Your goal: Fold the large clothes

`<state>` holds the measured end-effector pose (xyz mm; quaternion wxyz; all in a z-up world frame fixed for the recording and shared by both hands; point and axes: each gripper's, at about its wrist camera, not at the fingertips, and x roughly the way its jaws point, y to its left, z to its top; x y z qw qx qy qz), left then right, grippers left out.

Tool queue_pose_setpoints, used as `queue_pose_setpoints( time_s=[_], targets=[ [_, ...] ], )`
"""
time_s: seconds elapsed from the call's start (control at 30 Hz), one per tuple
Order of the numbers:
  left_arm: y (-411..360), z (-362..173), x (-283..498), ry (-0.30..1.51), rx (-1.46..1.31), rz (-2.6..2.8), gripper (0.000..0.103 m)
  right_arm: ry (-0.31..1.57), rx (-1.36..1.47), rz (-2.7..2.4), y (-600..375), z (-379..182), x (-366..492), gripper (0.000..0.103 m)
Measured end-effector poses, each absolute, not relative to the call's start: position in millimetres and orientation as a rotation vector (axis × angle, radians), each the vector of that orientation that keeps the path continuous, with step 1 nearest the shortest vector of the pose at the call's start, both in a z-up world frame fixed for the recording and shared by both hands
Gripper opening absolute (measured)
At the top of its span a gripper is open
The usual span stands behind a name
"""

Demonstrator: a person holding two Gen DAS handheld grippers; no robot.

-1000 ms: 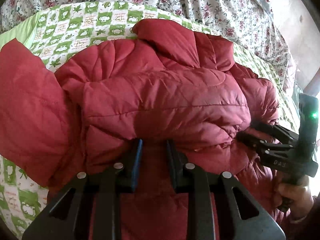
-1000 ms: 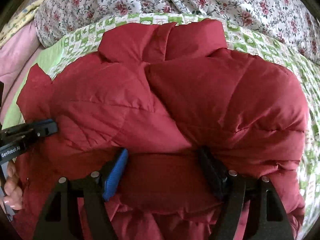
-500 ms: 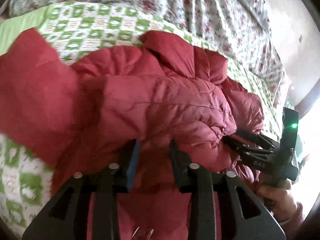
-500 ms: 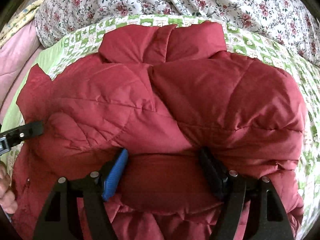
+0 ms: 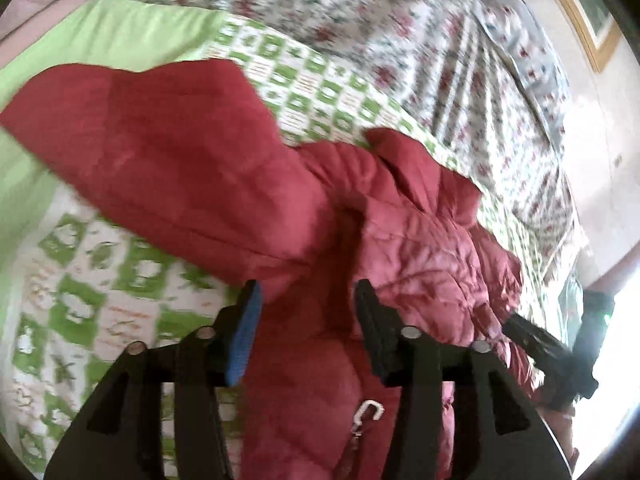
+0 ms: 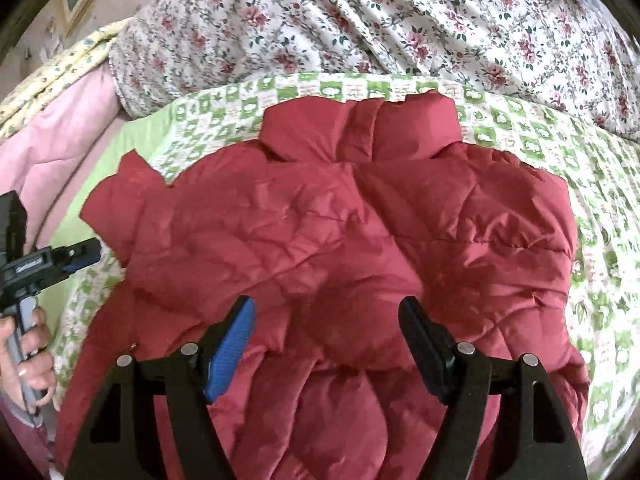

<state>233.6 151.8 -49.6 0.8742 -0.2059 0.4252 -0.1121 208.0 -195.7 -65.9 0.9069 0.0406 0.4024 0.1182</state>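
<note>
The floral-printed white bed cover (image 6: 400, 20) fills the upper part of both views. Below it, a green-and-white checked quilt (image 6: 592, 184) is spread, and a pink padded blanket (image 6: 52, 152) is seen at the left edge of the right wrist view.

The dark red quilted puffer jacket (image 6: 340, 240) is laid on the checked quilt and occupies the centre of both views, its stand-up collar toward the top of the frame. In the left wrist view, one sleeve of the jacket is extended toward the upper left, and a small metal zip pull (image 5: 368, 412) is seen at lower centre.

The right gripper (image 6: 327, 312) is held pointing downward over the lower centre of the jacket. Its jaws are spread wide, one blue pad and one black pad, with the red fabric bulging between them; no pressing of the pads on the fabric is seen.

The left gripper (image 5: 306, 292) is tilted downward at the jacket's lower left edge. Its jaws have just been opening and now stand apart, with fabric lying between them unclamped.

In the right wrist view, the left gripper's handle is held by a hand (image 6: 24, 352) at the left edge. White lettering is present on its body but cannot be read.
</note>
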Motion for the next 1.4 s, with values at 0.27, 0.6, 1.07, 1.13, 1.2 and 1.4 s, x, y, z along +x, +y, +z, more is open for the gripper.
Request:
queue_pose_setpoints(
  time_s=[0.27, 0.6, 1.07, 1.13, 1.2, 1.4],
  targets=[
    [215.6, -63.2, 236.1, 0.859, -0.556, -0.117, 0.058, 0.808, 0.071, 0.284, -188.1, -50.8, 178.9, 0.076],
    [303.3, -84.3, 253.7, 0.799, -0.780, 0.010, 0.058, 0.819, 0.063, 0.341, -174.4, -48.3, 150.3, 0.076],
    [358.0, -122.1, 308.6, 0.736, -0.976, 0.081, 0.058, 0.845, 0.087, 0.389, -167.0, -47.6, 127.5, 0.076],
    [354.2, -116.8, 311.0, 0.735, -0.949, 0.068, 0.029, 0.849, 0.089, 0.385, -168.7, -49.0, 126.1, 0.076],
    [351.8, -109.4, 308.0, 0.717, -0.936, 0.045, 0.016, 0.854, 0.093, 0.376, -171.9, -51.0, 126.1, 0.076],
    [332.9, -67.3, 278.4, 0.611, -0.849, -0.026, 0.008, 0.857, 0.132, 0.353, -186.1, -51.5, 125.5, 0.076]
  ],
)
